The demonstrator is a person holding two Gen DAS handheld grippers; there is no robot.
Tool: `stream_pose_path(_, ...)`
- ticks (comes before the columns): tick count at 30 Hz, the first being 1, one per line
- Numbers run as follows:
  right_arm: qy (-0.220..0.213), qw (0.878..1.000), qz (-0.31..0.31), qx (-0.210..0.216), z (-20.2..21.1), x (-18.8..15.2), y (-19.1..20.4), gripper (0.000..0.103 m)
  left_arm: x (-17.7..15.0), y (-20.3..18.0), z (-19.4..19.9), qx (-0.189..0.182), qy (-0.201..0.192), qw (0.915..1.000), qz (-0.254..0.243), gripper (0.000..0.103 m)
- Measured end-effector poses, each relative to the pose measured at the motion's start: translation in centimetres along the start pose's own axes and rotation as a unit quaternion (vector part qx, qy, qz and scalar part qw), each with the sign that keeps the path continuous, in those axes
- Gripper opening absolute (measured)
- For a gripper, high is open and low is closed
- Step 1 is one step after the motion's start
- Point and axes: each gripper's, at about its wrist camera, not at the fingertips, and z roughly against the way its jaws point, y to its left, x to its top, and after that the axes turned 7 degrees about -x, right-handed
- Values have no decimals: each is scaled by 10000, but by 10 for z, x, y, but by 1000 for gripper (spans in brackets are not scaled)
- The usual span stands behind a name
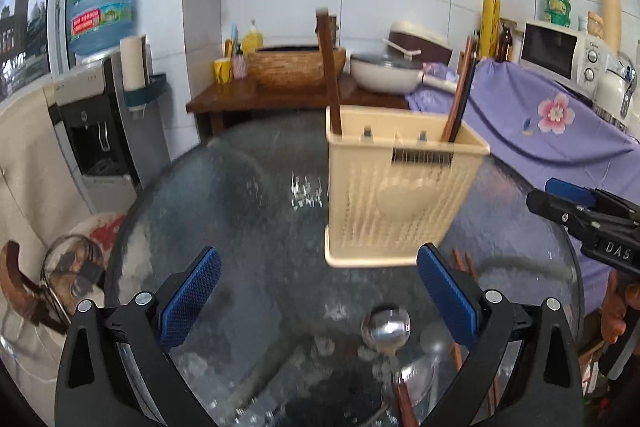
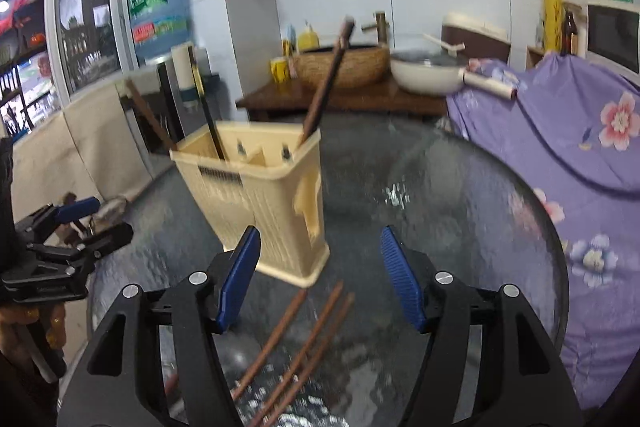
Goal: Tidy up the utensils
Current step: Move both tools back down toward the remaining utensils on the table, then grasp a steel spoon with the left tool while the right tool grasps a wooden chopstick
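We are hovering both grippers agape, empty: left gripper [image 1: 318, 301] centring over steel spoon [image 1: 386, 325], right gripper [image 2: 320, 277] straddling loose chopsticks [image 2: 298, 351]; closing squarely, then lifting toward cream utensil holder [image 1: 394, 187].

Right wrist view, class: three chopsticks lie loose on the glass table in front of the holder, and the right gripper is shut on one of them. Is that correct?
Not quite. The right gripper is open, its blue pads apart with nothing between them. The right wrist view shows this. The three chopsticks do lie loose on the glass table in front of the holder.
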Motion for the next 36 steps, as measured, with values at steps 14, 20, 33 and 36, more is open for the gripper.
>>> stream_pose_path(14,1234,9921,0,-221,-41,-77,14,39,-57,2,-7,-49,521,9982,277,91)
stream_pose_path(20,1349,9903,61,-328,-47,-83,22,36,-65,-2,-12,3,654,9976,234,91)
stream_pose_path(33,1501,9876,228,-409,-55,-83,15,25,-66,-15,-22,-3,813,9967,42,91)
stream_pose_path(36,1489,9878,187,-411,-60,-78,12,24,-65,-20,-26,-33,864,9962,-25,91)
